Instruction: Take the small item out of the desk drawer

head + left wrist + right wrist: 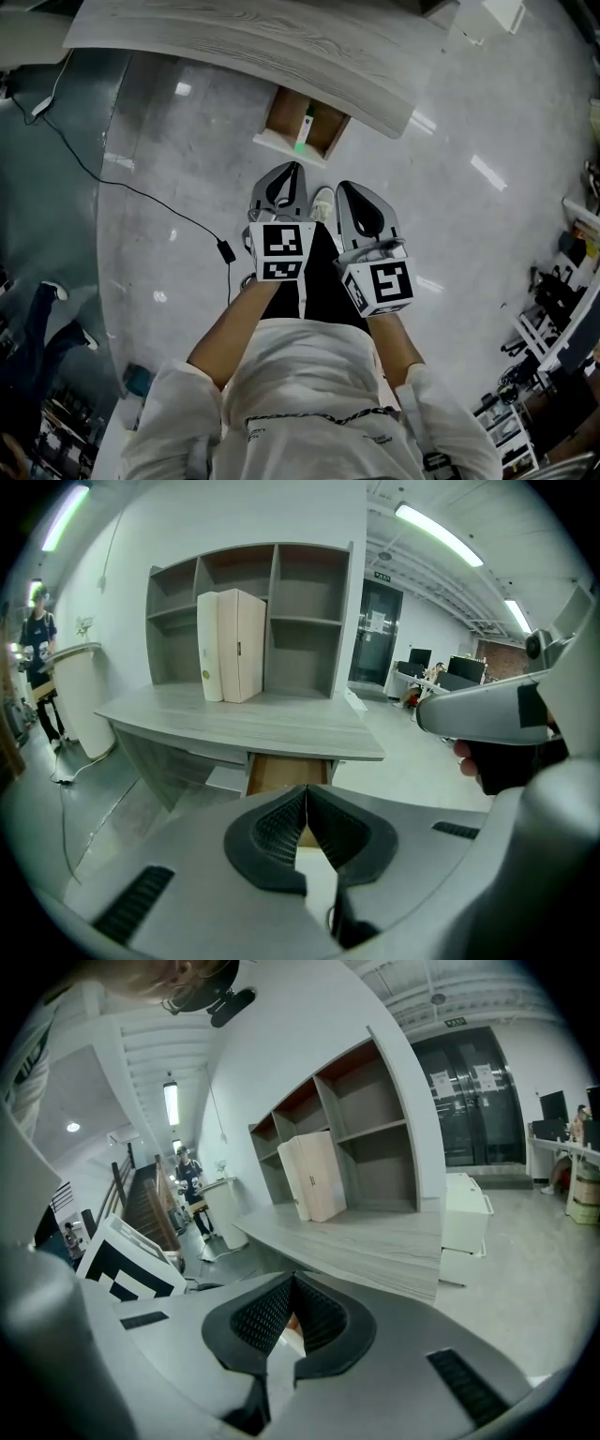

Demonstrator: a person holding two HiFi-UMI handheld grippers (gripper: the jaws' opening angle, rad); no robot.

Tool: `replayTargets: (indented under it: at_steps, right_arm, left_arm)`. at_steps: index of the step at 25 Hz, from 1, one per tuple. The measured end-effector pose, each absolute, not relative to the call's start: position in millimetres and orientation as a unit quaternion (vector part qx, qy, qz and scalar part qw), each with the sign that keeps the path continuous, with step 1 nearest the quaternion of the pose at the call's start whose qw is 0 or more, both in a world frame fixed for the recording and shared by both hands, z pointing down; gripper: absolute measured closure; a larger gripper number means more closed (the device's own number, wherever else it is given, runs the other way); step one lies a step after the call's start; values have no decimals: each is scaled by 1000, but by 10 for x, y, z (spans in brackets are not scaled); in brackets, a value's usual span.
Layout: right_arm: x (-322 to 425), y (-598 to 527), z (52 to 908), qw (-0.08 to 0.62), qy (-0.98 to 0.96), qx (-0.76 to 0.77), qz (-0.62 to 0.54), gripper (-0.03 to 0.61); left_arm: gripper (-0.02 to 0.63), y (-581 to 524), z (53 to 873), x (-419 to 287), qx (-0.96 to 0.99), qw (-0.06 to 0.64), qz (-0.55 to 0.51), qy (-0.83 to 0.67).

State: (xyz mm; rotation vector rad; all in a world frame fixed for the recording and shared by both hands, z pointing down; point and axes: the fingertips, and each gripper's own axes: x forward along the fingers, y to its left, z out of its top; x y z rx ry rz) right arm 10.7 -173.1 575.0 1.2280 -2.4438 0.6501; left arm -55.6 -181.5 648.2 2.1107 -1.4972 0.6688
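- A black cable [141,192] trails over the floor [469,244] at the left. It ends in a small adapter [225,251] just left of where the person stands, so any step forward is better taken to the right of it than across it.
- The left gripper [289,174] is held close to the body, jaws pressed together with nothing between them. It points toward the desk [281,47] but is well short of it.
- The drawer [284,111] stands pulled out under the desk's near edge, ahead of both grippers and well apart from them. The small item [306,124] lies inside, toward the drawer's right half (pale, with a green end on its near side).
- To make the reach well, whichever gripper goes in should spread its jaws before it enters. It should come down over the drawer's near part and close across the item's narrow width. The desk top overhangs the drawer's far part, so an approach from above looks blocked there.
- The right gripper [352,192] sits just beside the left one, also closed and empty. It seems to line up slightly better with the item's side of the drawer.
- The desk's rounded corner [398,120] juts out just right of the drawer. Past it the floor is bare and wide, with cluttered racks [553,328] only at the far right.
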Motion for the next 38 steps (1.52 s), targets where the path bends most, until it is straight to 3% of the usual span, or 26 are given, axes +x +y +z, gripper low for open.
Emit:
replayTargets:
  at_steps: [11,15,22,38]
  right_arm:
    - [264,-1776,6371,177,-844,442,249,546]
    - [362,-1749,6556,184,-838,446,255,546]
    - [439,-1740,6756,190,-833,449,263,546]
    - [488,-1703,7044,199,-834,437,272,546]
  left_arm:
    - [594,-2010,7182,-506,761,265,254,-535]
    - [522,-2066,7429,-469,756,278,265,-530]
    - [476,-2120,7854,-440,740,300,285,-530]
    - [445,-2359,8427,-396,710,334,317,-533]
